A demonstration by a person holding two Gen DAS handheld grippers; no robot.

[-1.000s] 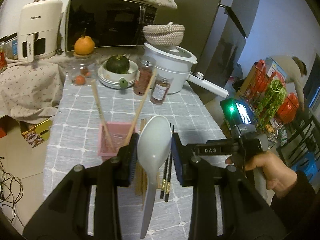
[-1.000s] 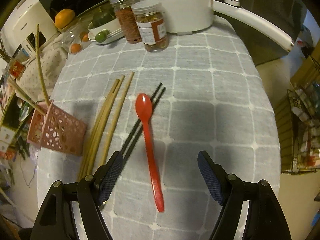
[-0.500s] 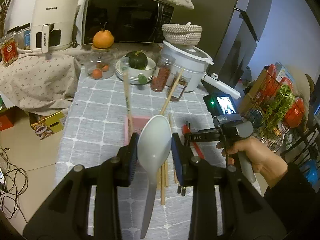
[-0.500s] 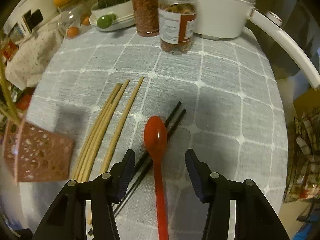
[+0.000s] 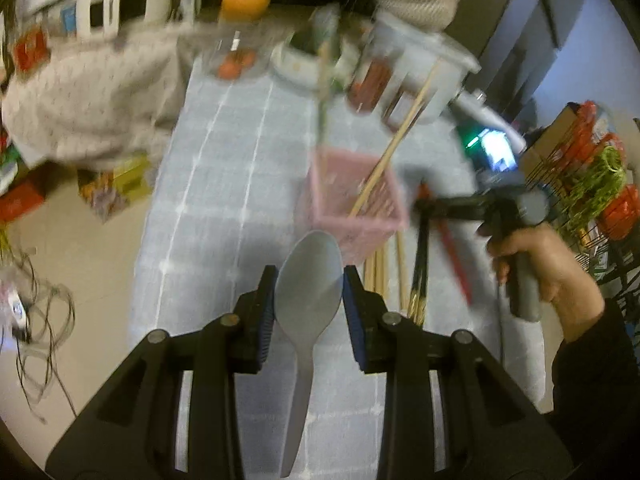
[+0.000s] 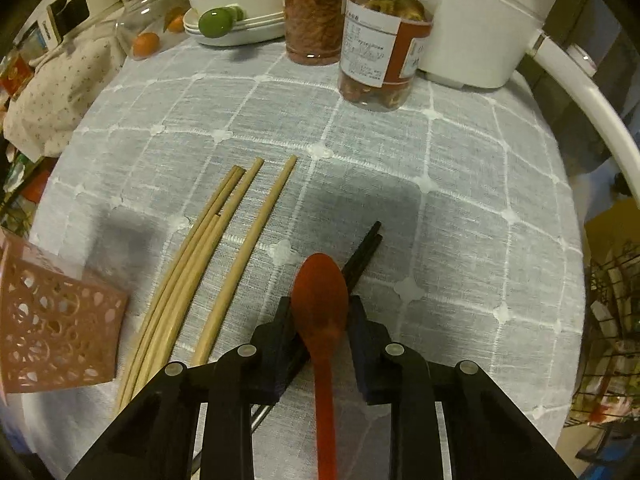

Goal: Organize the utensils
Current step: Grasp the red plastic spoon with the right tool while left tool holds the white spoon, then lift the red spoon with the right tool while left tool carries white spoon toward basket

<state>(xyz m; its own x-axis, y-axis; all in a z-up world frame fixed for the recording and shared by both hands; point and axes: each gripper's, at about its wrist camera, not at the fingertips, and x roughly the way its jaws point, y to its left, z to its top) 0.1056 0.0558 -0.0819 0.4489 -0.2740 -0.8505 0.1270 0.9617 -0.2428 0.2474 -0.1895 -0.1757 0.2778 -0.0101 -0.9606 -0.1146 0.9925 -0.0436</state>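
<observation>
Though heavily blurred in the left wrist view, still readable: left gripper (image 5: 309,293) fingers clamped on the white spoon (image 5: 308,296) bowl, raised above the worktop (image 5: 208,216) near the pink basket (image 5: 356,200) with two chopsticks. Sharper on the right: right gripper (image 6: 320,330) fingers closed around the red spoon (image 6: 320,304), handle cut off below, over black chopsticks (image 6: 362,254), beside wooden chopsticks (image 6: 212,256).

A grey checked tablecloth (image 6: 460,184) covers the table. At its far edge stand two clear jars (image 6: 382,46) of dried food, a white pot (image 6: 484,12) and white bowls (image 6: 236,28) holding green fruit.
</observation>
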